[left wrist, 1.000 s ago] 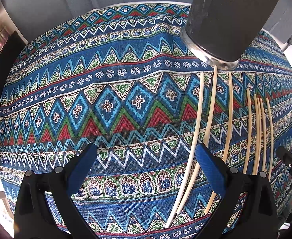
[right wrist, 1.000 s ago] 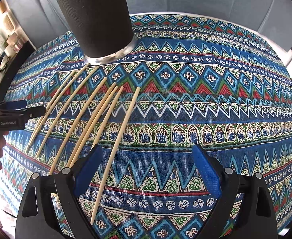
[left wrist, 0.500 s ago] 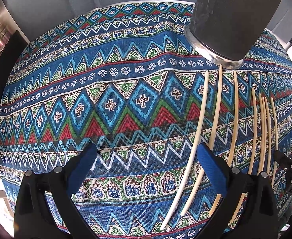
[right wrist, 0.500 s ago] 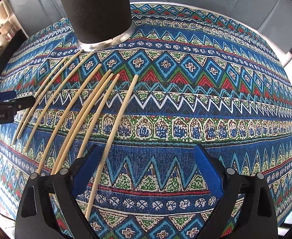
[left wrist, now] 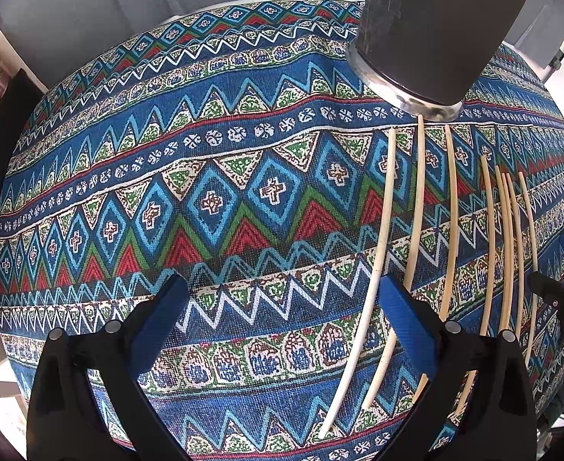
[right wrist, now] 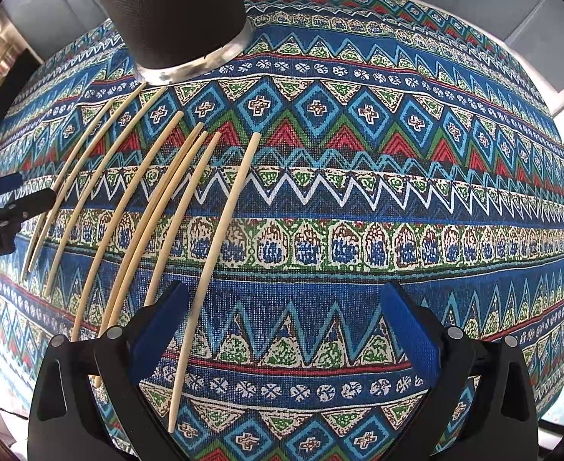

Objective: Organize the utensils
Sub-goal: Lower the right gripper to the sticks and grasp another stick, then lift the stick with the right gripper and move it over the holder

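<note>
Pre-grasp step — right gripper (right wrist: 282,330) spread wide, jaws just opening, nothing clamped. Pale wooden chopsticks (right wrist: 220,253) lie loose by its left finger, dark cylindrical holder (right wrist: 166,11) beyond. Next — centre, pinch one.

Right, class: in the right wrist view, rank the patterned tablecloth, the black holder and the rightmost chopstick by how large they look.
1. patterned tablecloth
2. black holder, though nearness to the camera enlarges it
3. rightmost chopstick
</note>
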A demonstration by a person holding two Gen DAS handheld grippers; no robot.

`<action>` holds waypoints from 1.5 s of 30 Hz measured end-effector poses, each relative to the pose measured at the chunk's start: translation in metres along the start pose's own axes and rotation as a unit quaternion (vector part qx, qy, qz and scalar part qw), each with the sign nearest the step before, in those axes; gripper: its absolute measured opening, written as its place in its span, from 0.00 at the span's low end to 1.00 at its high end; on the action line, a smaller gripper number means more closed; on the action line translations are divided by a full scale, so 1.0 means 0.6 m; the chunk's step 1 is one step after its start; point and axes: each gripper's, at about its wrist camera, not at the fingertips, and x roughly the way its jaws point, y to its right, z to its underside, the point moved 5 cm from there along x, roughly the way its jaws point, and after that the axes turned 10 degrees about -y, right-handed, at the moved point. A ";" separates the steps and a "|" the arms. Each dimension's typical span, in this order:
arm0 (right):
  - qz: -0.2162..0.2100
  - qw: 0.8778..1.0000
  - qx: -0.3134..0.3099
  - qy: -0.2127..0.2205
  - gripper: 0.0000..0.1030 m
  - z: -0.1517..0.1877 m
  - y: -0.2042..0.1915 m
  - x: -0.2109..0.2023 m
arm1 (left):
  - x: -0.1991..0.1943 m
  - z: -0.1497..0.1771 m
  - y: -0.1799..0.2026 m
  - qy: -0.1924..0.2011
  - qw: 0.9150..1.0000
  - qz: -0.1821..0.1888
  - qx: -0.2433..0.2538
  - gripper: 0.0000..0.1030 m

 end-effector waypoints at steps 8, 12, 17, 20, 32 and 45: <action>0.000 0.999 0.012 0.042 0.08 0.015 0.044 -0.028 | -0.028 0.009 -0.055 0.009 1.000 0.004 -0.027 0.15; 0.001 0.999 0.020 0.044 0.04 0.016 0.080 -0.025 | -0.029 0.014 -0.080 -0.002 0.999 0.022 -0.032 0.09; -0.022 0.998 0.039 0.036 0.04 0.013 0.098 -0.019 | -0.033 0.032 -0.093 -0.011 0.998 0.030 -0.045 0.06; -0.037 0.997 0.052 0.034 0.04 0.013 0.110 -0.019 | -0.036 0.043 -0.097 -0.017 0.998 0.044 -0.052 0.05; -0.106 0.989 0.085 0.066 0.04 0.021 0.125 -0.062 | -0.091 0.074 -0.109 -0.001 0.994 0.074 -0.079 0.04; -0.164 0.978 0.085 0.097 0.04 0.022 0.084 -0.109 | -0.158 0.070 -0.118 0.032 0.988 0.115 -0.096 0.04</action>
